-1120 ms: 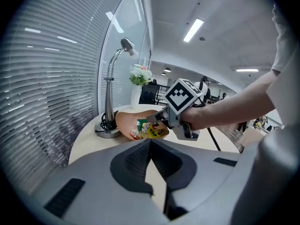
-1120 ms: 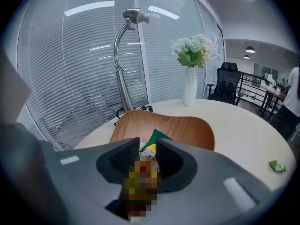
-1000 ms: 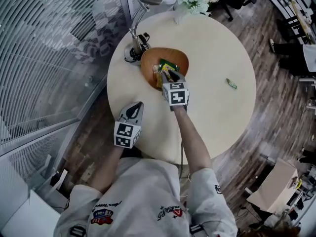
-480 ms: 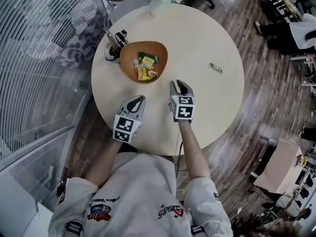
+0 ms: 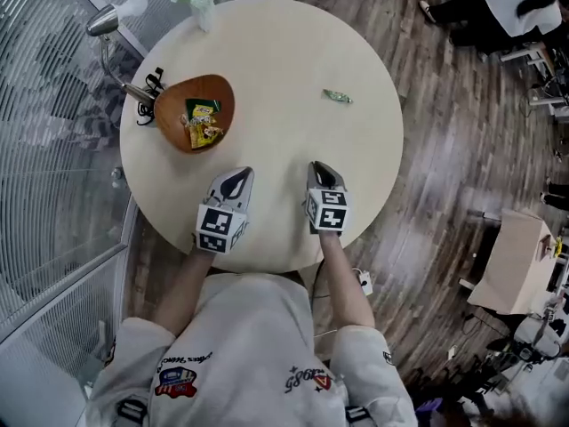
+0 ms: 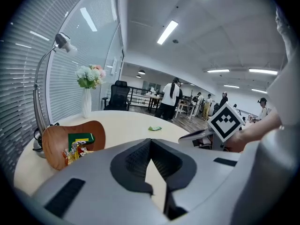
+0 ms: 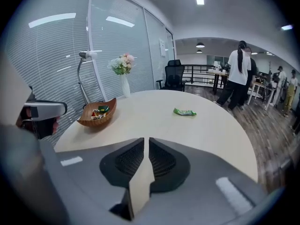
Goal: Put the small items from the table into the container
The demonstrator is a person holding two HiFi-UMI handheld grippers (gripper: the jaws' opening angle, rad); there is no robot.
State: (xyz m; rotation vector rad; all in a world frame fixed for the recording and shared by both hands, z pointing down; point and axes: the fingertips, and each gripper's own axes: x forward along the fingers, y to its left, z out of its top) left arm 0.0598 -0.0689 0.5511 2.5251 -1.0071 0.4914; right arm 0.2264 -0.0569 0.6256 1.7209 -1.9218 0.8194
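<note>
Checked right tool [image 5: 321, 169]: closing down to a narrow slit, nothing in between. Found left tool [image 5: 237, 178] pressed together, likewise empty. Noted both side by side over the near edge of the round pale wooden surface [image 5: 284, 43], pointing across it.

Compared with a second ago: had the right tool dipped into the shallow brown wooden bowl [image 5: 171, 103]; now drawn well back from it (reads as a drop-off finished, not a grasp under way).

Located the bowl at the far left of the surface, just beside the base of the silver desk lamp [image 5: 111, 20]. Counted inside it a dark green packet [image 5: 203, 108] and a small heap of yellow wrapped snacks [image 5: 203, 132].

Spotted one small green wrapped sweet [image 5: 337, 96] outside, lying flat at the far right, well apart from the bowl and ahead of the right tool. Judged as the remaining pick.
</note>
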